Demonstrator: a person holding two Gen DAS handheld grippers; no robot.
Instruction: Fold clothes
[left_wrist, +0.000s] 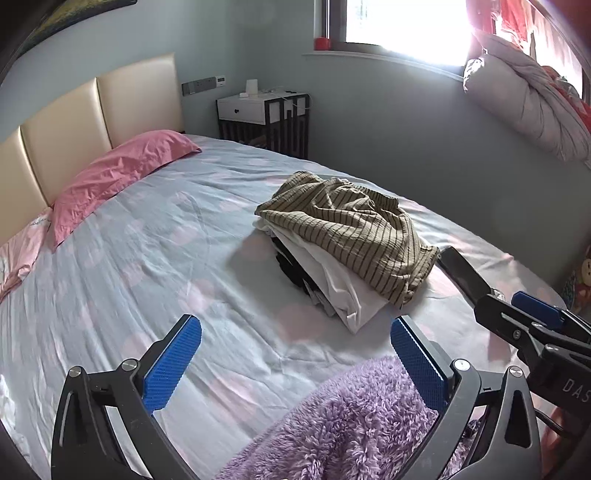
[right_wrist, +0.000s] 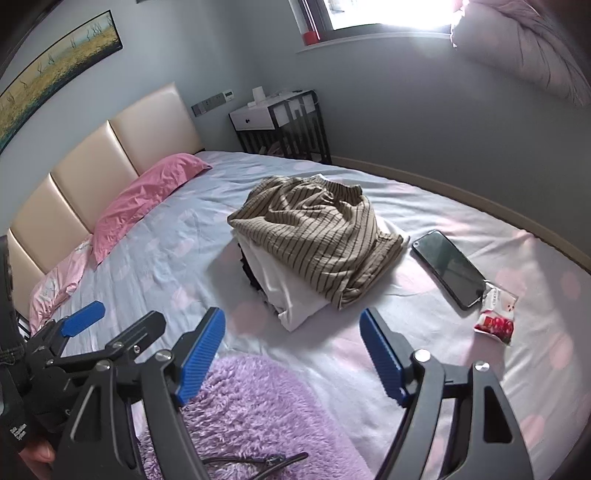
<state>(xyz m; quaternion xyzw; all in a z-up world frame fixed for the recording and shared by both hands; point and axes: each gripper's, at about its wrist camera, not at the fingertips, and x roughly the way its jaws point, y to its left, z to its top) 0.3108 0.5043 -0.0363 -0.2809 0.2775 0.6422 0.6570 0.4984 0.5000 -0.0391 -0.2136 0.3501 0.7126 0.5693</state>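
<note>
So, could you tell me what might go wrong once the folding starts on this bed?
1. The phone lies right beside the striped shirt; dragging the shirt might sweep it toward the bed edge.
2. The shirt tops a loose pile with a white garment under it; a deep pinch could lift both.
3. The purple fleece lies under both open claws and could snag.

phone (left_wrist: 461, 273) half hidden behind right gripper (left_wrist: 517, 314); purple fleece (right_wrist: 258, 413) cut off by bottom edge
</note>
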